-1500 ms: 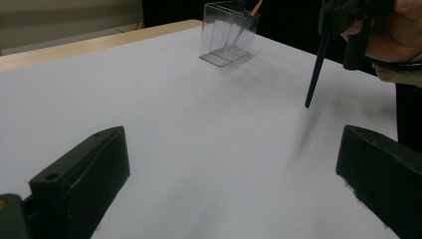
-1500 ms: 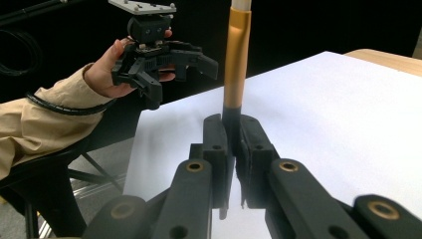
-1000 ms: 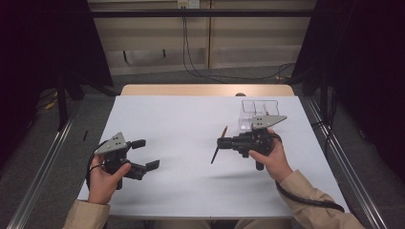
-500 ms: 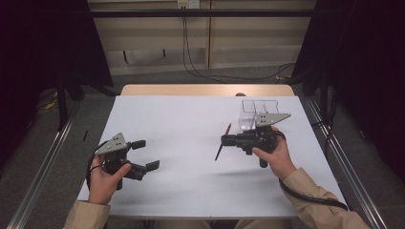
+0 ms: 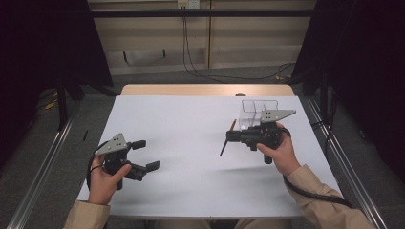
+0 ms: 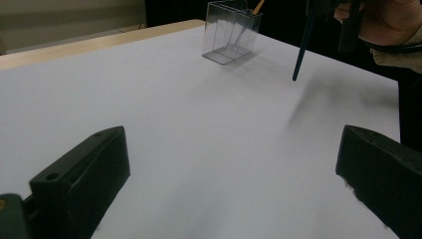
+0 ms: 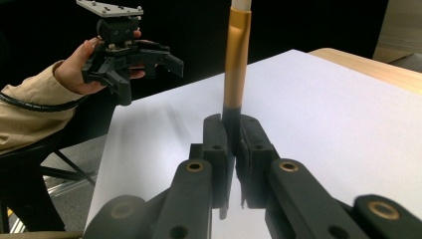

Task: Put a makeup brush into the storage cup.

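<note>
- While my right gripper (image 5: pixel 228 136) clamps a slim dark-and-orange paintbrush (image 5: pixel 226 140) above the white table (image 5: pixel 191 119), near its right edge, the brush slants beside a clear plastic box (image 5: pixel 252 112).
- My left gripper (image 5: pixel 149 154) hovers open-jawed, holding nothing, near the left front corner.

High view: overhead from the near side, facing far across the bench (image 5: pixel 191 124). Gripper views: low, close, sharing the bench (image 6: pixel 199 99).
</note>
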`<state>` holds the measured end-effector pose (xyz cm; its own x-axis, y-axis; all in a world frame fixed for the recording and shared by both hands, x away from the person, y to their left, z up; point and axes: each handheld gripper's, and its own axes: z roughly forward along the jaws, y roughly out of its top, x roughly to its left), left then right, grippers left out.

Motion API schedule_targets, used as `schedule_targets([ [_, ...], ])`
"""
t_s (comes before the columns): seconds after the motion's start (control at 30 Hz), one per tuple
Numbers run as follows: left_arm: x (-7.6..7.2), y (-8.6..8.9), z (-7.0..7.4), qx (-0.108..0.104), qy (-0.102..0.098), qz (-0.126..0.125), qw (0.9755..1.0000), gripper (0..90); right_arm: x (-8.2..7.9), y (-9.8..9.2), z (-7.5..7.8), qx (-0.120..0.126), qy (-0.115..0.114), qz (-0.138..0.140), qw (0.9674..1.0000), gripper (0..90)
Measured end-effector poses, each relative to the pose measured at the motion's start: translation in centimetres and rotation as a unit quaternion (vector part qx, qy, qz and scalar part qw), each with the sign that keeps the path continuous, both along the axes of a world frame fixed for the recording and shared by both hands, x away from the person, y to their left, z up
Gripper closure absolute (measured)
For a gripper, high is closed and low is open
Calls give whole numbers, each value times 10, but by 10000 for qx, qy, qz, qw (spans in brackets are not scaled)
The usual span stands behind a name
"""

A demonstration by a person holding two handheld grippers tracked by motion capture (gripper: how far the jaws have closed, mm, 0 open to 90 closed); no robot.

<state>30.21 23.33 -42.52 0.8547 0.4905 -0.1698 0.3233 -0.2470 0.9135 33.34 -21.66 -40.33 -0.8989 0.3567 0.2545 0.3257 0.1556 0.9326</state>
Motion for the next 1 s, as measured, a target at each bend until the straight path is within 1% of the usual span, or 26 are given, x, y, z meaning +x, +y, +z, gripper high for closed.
schedule_targets([
  [0.3,0,0,0,7,-33,11,10000,4,5,-10,5,-79,-48,-129,9999,842],
  [0.67,-1,-1,0,-12,-27,2,10000,4,14,-26,12,-190,-110,-388,9990,842],
  [0.77,-1,-1,0,-17,-40,-5,10000,4,17,-31,15,-213,-107,-452,9987,842],
  [0.83,-1,-1,1,21,-41,-12,10000,4,18,-33,16,-226,-113,-494,9985,842],
  [1.0,-1,-1,1,-2,-62,-17,10000,4,22,-39,16,-271,-95,-583,9979,842],
])
